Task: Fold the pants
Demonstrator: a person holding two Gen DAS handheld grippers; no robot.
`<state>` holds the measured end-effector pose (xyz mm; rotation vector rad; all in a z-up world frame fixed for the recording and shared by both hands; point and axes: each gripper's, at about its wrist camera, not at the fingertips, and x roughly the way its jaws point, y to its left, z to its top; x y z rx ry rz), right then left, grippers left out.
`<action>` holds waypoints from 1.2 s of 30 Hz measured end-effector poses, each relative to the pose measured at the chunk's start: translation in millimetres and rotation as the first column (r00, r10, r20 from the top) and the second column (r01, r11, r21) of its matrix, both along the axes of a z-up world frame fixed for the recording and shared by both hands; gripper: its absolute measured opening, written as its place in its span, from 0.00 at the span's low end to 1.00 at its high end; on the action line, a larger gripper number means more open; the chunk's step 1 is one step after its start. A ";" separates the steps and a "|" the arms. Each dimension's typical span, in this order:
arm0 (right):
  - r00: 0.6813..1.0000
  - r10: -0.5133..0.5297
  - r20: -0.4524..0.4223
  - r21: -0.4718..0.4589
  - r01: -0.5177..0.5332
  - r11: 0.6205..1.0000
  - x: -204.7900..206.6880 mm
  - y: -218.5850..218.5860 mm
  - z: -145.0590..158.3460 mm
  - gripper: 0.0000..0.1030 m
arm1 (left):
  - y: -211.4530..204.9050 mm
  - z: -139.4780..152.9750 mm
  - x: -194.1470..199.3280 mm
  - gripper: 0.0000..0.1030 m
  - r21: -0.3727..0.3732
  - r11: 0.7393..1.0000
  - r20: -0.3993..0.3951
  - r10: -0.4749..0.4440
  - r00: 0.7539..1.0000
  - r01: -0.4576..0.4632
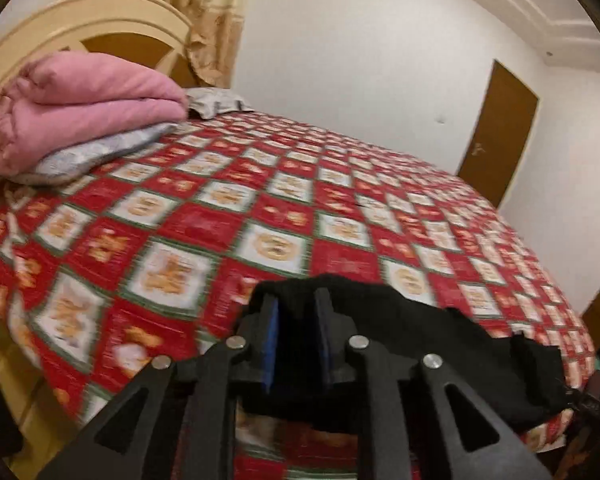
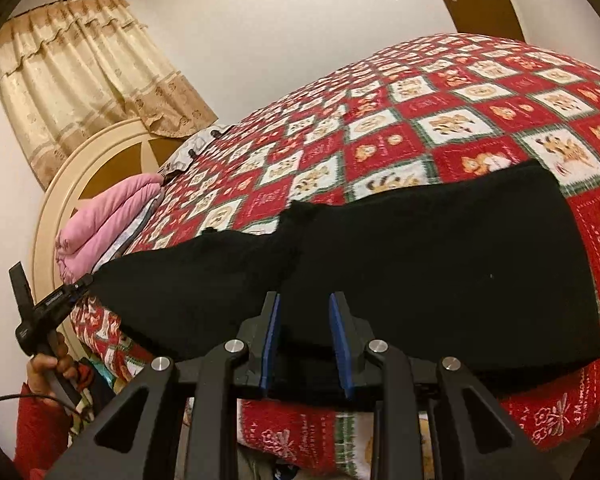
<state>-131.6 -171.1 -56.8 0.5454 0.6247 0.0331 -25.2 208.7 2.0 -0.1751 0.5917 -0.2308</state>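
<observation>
The black pants [image 2: 400,264] lie stretched along the near edge of the bed [image 2: 440,112], which has a red and white checked cover. My left gripper [image 1: 296,304] is shut on the pants' end [image 1: 380,320], which bunches around its blue-padded fingers; it also shows in the right wrist view [image 2: 86,280] pinching the pants' left end. My right gripper [image 2: 303,304] has its jaws apart with black cloth between them at the pants' near edge; whether the pads press the cloth is unclear.
A folded pink blanket [image 1: 80,108] rests on grey pillows [image 1: 100,152] by the cream headboard [image 1: 112,20]. Beige curtains [image 2: 84,76] hang behind. A brown door [image 1: 496,132] stands in the white wall past the bed's far side.
</observation>
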 end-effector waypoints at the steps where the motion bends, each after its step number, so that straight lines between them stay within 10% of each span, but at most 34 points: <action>1: 1.000 0.012 -0.004 -0.003 -0.012 1.000 1.8 3.7 0.1 0.26 | 1.8 -0.8 -1.2 0.51 0.038 0.998 0.007 0.047 0.999 -0.047; 3: 0.999 0.031 -0.012 -0.007 -0.031 1.000 5.4 9.3 -0.6 0.26 | 8.6 -4.8 -5.3 0.86 0.061 0.992 0.005 0.113 0.994 -0.114; 11: 0.978 0.208 -0.008 -0.067 -0.208 0.976 38.4 61.8 18.5 0.26 | 41.0 -25.9 -11.7 0.88 -0.008 0.985 -0.081 0.172 0.982 -0.173; 15: 0.911 0.412 0.029 -0.146 -0.404 0.903 73.6 129.8 47.1 0.28 | 36.1 -37.8 -16.9 0.88 0.006 0.991 -0.121 0.131 0.984 -0.132; 19: 0.821 0.570 0.036 -0.259 -0.543 0.799 105.6 209.5 68.0 0.64 | 23.8 -49.8 -22.5 0.87 0.125 0.988 -0.129 0.105 0.986 -0.089; 25: 0.670 0.741 -0.038 -0.555 -0.631 0.542 143.4 316.1 84.5 0.64 | 52.6 -45.8 -29.4 0.87 0.120 0.986 -0.115 0.129 0.985 -0.115; 31: 0.530 0.785 -0.321 -0.807 -0.587 0.066 169.9 386.3 50.3 0.63 | 86.4 -50.8 -36.0 0.87 0.095 0.982 -0.129 0.172 0.977 -0.160; 33: 0.511 0.731 -0.451 -0.826 -0.549 -0.126 177.3 401.1 25.8 0.40 | 95.3 -51.5 -36.9 0.87 0.080 0.980 -0.132 0.191 0.973 -0.181; 36: 0.492 0.699 -0.520 -0.789 -0.590 -0.171 189.0 405.7 9.7 0.16 | 103.6 -50.1 -36.3 0.87 0.058 0.978 -0.128 0.206 0.970 -0.200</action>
